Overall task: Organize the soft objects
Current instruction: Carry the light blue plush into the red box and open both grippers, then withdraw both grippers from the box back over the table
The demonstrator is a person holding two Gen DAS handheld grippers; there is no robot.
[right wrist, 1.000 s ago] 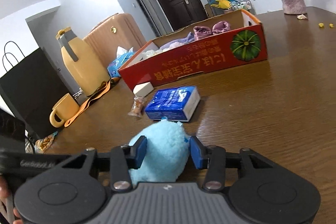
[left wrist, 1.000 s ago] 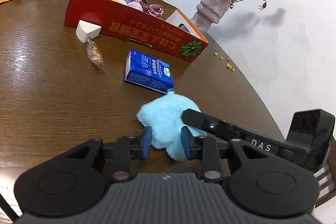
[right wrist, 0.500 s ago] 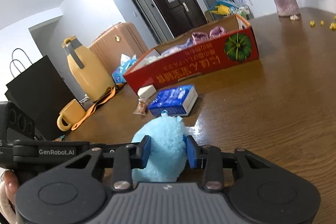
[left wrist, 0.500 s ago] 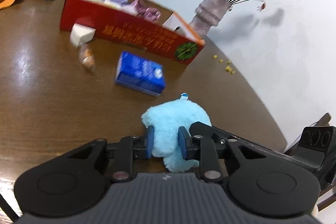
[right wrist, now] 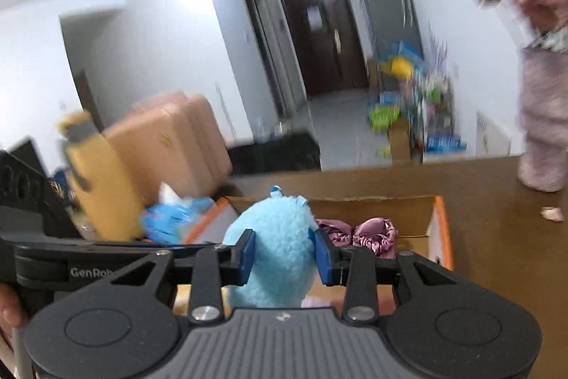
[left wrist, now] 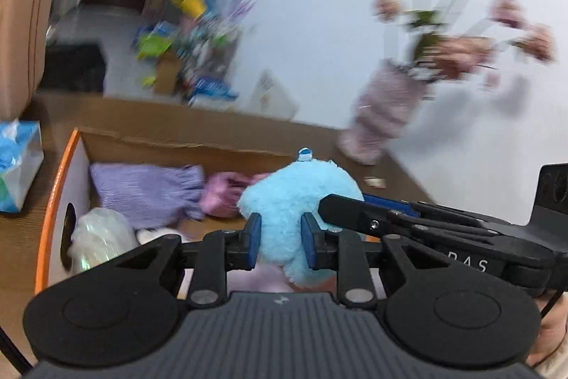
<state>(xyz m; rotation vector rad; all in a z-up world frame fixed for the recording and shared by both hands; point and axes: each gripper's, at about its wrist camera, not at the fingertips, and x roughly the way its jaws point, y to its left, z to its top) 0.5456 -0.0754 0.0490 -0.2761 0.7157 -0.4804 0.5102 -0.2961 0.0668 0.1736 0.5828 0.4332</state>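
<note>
Both grippers are shut on a fluffy light-blue plush toy (left wrist: 298,201) and hold it in the air over the open cardboard box (left wrist: 167,144). My left gripper (left wrist: 280,245) pinches its lower part; the right gripper's fingers (left wrist: 355,212) cross in from the right. In the right wrist view my right gripper (right wrist: 284,253) squeezes the plush toy (right wrist: 277,237) above the box (right wrist: 372,201). Inside the box lie a purple knitted cloth (left wrist: 145,190), pink scrunchies (right wrist: 369,233) and a pale wrapped bundle (left wrist: 99,237).
A pink vase with flowers (left wrist: 387,116) stands on the wooden table right of the box. A blue tissue pack (left wrist: 17,162) lies to the left. A yellow flask (right wrist: 96,180) and a suitcase (right wrist: 177,137) stand behind on the left. The views are motion-blurred.
Both grippers have lifted the blue plush off the table and carried it forward over the box. The blue packet and table surface have dropped out of view.
</note>
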